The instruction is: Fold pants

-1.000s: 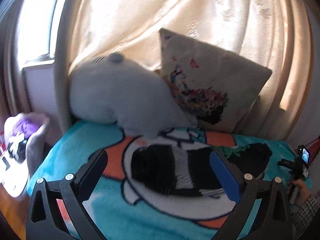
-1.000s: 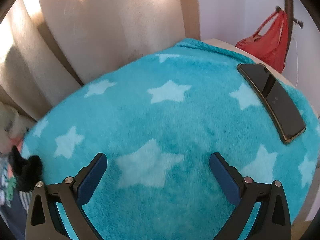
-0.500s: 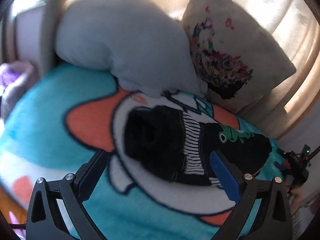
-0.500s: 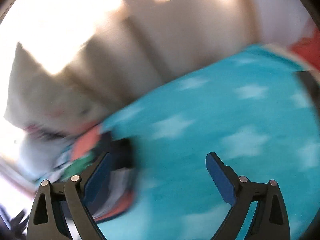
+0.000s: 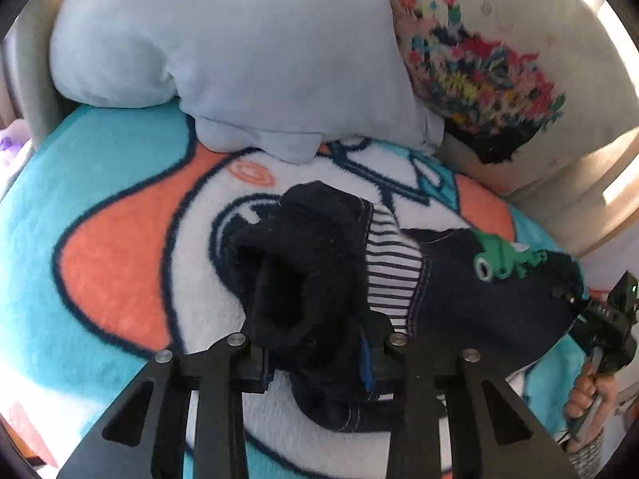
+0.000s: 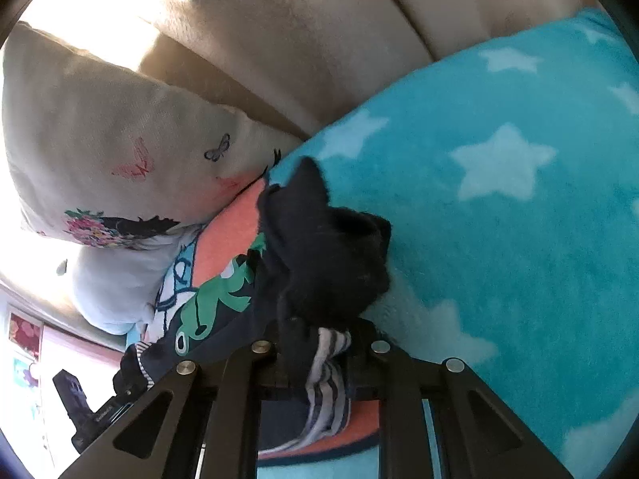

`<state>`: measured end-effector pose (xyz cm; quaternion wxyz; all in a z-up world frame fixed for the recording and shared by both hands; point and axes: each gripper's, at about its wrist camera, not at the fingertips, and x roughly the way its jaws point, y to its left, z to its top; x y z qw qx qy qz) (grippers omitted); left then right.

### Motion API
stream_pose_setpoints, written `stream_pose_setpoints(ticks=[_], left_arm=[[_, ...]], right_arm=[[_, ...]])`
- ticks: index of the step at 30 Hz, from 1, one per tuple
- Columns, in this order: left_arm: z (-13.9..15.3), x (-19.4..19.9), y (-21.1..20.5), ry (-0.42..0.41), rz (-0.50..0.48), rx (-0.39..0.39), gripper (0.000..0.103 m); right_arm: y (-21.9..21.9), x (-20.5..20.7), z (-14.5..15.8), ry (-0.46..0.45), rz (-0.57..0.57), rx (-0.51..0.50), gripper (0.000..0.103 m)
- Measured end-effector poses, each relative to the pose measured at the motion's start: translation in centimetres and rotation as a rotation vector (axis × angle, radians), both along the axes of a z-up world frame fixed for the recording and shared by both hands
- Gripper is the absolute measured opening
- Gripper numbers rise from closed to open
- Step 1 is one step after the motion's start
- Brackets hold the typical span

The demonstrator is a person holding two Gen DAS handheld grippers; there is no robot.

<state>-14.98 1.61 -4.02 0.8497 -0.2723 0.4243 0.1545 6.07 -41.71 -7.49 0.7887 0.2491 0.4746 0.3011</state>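
Note:
The dark navy pants (image 5: 471, 295) with a striped white panel and a green frog print lie crumpled on the teal cartoon blanket (image 5: 112, 247). My left gripper (image 5: 319, 355) is shut on the pants' fleecy dark left end. My right gripper (image 6: 319, 355) is shut on the pants (image 6: 323, 255) at their other end, pinching dark cloth and a striped fold. The right gripper also shows in the left wrist view (image 5: 603, 323), at the pants' right edge. The fingertips are hidden in the cloth.
A pale blue plush pillow (image 5: 239, 52) and a cream floral cushion (image 5: 499, 60) lean against the curtain behind the pants. The star-patterned teal blanket (image 6: 519, 219) stretches to the right. The cream cushion (image 6: 100, 151) is left in the right wrist view.
Both grippers were open and away from the pants; both moved in and closed on opposite ends of the pants. The right gripper swung left across the blanket to reach them.

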Motion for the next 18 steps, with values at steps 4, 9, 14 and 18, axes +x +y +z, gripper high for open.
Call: stream_pose_setpoints(ticks=[4, 9, 14, 18], left_arm=[[1.3, -1.9, 0.4, -0.035, 0.018, -0.063, 0.020], [2.6, -4.8, 0.1, -0.090, 0.024, -0.108, 0.020], [4.6, -6.6, -0.7, -0.158, 0.018, -0.121, 0.020], [6.4, -6.8, -1.7, -0.171, 0.003, -0.060, 0.020]], right_arm=[[-1.5, -2.3, 2.8, -0.052, 0.011, 0.049, 0.016], [-3.8, -5.8, 4.7, -0.093, 0.015, 0.091, 0.016], [-5.9, -8.3, 4.5, -0.084, -0.008, 0.170, 0.017], [-5.4, -9.1, 4.6, -0.120, -0.014, 0.141, 0.017]])
